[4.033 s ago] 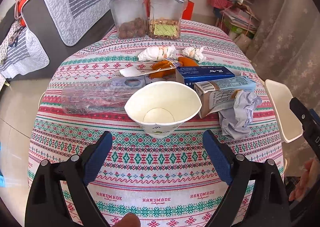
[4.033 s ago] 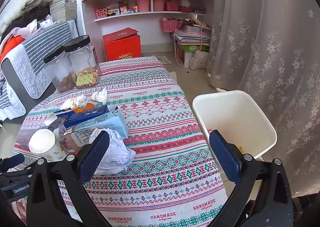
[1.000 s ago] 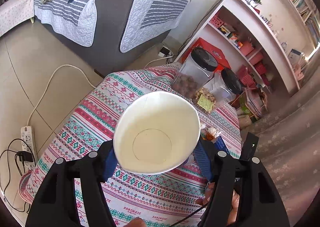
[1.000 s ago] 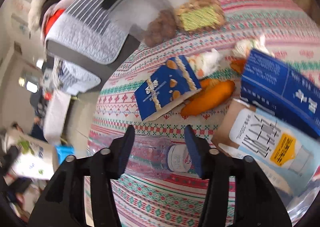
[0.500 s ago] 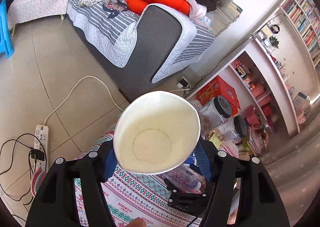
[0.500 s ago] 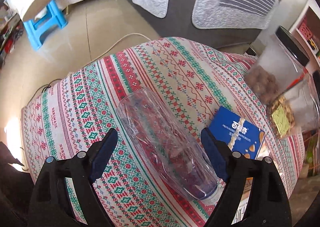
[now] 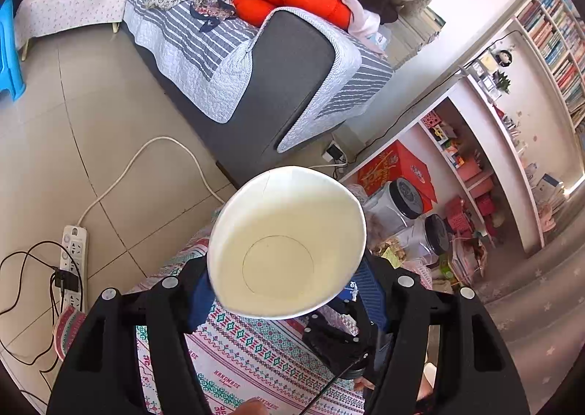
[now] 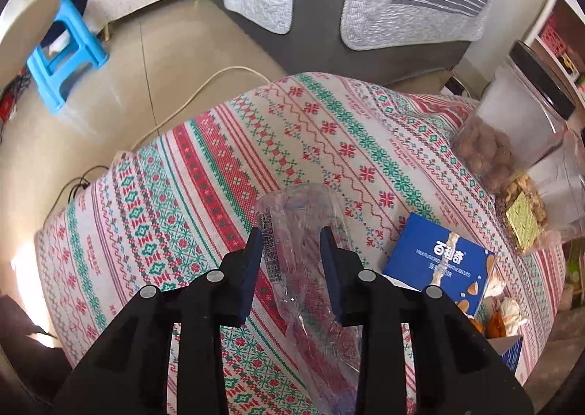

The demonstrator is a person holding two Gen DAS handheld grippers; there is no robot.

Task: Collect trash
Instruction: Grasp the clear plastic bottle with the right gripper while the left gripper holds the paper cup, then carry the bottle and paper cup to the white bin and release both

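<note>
A white paper cup [image 7: 281,243], empty and with its mouth towards the camera, sits between the blue pads of my left gripper [image 7: 285,296], held up over the table edge. A crushed clear plastic bottle [image 8: 296,210] lies on the patterned tablecloth [image 8: 204,173]. My right gripper [image 8: 291,250] points down at the bottle with its jaws closing on it. Both pads press the crumpled sides near the bottle's far end.
A blue biscuit box [image 8: 438,261] lies right of the bottle, with orange peel [image 8: 493,323] and a tissue beyond it. Two black-lidded jars [image 8: 512,129] stand at the table's far right. Beyond the table are a grey sofa [image 7: 292,86], a power strip [image 7: 73,254] and a blue stool [image 8: 65,53].
The right gripper swung over the bottle, stood wide around it, then closed on it. The left gripper carried the cup up and away from the table, then held still.
</note>
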